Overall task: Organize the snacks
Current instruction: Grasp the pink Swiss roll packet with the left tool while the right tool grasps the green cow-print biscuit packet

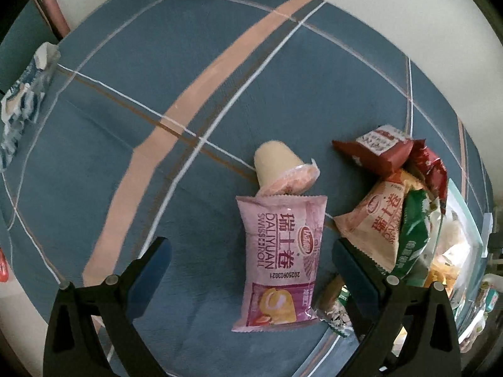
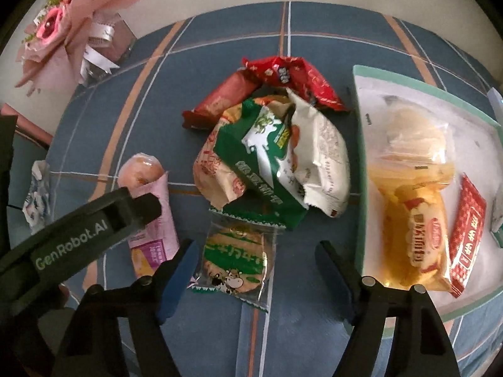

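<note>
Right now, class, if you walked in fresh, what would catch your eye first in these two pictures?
Probably the jumbled heap of crinkly foil snack packets, green, red and cream, piled mid-table on the blue striped tablecloth. Next, the pink Swiss roll wrapper lying flat between the left gripper's open fingers. Far left stands a pink paper flower bouquet.

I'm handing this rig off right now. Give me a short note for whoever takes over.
Left tool: open, straddling the pink Swiss roll pack, not gripping.
Right tool: open, around the clear cookie packet, pads not touching.
Done: yellow cake bag and red packet lie on the tray.
Left: the pile beside the tray, the jelly cup and both targeted packs on the blue cloth.
</note>
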Tool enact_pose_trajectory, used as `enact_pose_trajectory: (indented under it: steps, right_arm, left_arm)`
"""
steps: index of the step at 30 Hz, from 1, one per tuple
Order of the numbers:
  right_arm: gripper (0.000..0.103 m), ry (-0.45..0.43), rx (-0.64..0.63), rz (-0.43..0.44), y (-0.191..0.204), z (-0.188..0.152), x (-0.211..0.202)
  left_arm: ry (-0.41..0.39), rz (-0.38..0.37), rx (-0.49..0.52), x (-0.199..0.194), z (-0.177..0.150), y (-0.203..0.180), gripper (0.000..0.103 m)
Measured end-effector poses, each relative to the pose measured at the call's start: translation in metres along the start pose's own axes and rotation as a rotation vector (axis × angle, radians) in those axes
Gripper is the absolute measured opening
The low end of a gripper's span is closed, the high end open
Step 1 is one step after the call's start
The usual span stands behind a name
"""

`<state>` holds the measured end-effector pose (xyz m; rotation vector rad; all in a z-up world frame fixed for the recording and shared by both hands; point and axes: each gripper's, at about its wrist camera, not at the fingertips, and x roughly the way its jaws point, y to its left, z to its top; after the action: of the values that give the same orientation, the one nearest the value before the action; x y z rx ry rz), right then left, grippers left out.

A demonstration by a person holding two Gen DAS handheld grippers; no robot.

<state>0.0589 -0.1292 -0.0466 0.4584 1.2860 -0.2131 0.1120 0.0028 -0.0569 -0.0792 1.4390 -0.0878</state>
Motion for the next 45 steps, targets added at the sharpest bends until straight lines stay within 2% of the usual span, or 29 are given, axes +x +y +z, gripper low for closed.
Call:
enact_pose_trajectory:
  steps: [9,18,24,26,28,29,35,37,45]
  right_arm:
    - [0.079,0.035,-0.049,-0.043,0.021,-0.003,0.029]
    - [0.079,0.018,-0.124,-0.111,0.051,-0.018,0.043]
    - [0.079,0.010,-0.147,-0.126,0.061,-0.023,0.050]
    - [0.079,0.009,-0.145,-0.124,0.060,-0.025,0.049]
    - [0.077,0.007,-0.144,-0.125,0.060,-0.027,0.049]
    - [0.074,0.007,-0.145,-0.127,0.056,-0.027,0.048]
    - [0.055,0.009,-0.119,-0.135,0.042,-0.021,0.045]
    - [0.052,0.010,-0.108,-0.128,0.039,-0.021,0.044]
    - [0.052,0.024,-0.094,-0.109,0.031,-0.020,0.043]
  left_arm:
    - [0.042,0.034,0.022,0.022,-0.001,-0.015,0.101]
    - [0.046,0.064,0.028,0.035,-0.004,-0.012,0.099]
    - [0.012,0.092,0.036,0.032,-0.008,-0.018,0.081]
    - [-0.003,0.104,0.056,0.023,-0.003,-0.017,0.065]
    - [-0.014,0.097,0.066,0.019,-0.002,-0.018,0.053]
    - [-0.015,0.094,0.064,0.018,-0.002,-0.018,0.050]
    - [-0.021,0.083,0.046,0.017,-0.002,-0.016,0.043]
    - [-0.022,0.078,0.044,0.015,-0.001,-0.014,0.041]
    - [-0.034,0.050,0.060,0.008,-0.004,-0.021,0.040]
